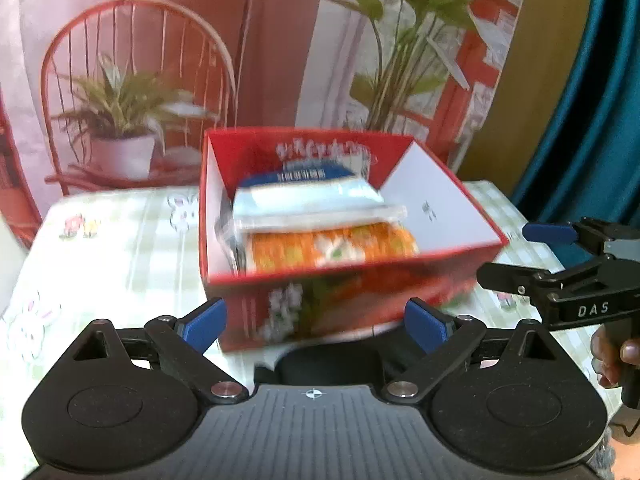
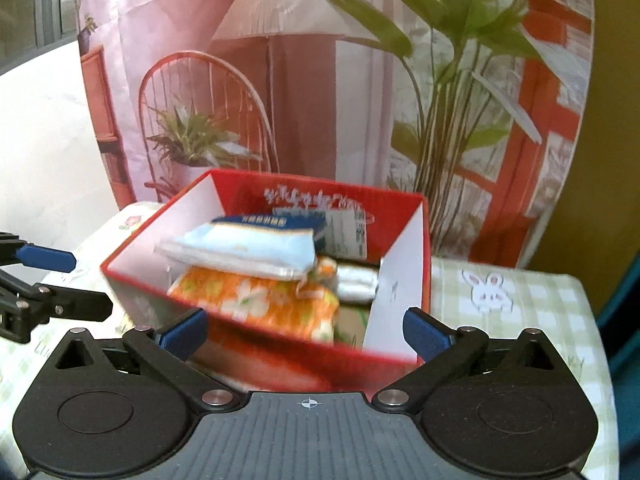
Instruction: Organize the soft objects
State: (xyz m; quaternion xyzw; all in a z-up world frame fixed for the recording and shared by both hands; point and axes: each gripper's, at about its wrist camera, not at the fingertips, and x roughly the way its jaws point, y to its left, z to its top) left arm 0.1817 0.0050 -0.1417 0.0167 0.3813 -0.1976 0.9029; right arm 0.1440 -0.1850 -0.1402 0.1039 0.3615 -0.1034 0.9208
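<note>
left gripper jaws apart, empty | right gripper jaws apart, empty | packs stacked in red box, frame centre | risk: top pack overhangs, a nudge could tip it out

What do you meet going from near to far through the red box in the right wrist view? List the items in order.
Orange floral pack → light blue pack → dark blue pack → red box back wall.
</note>
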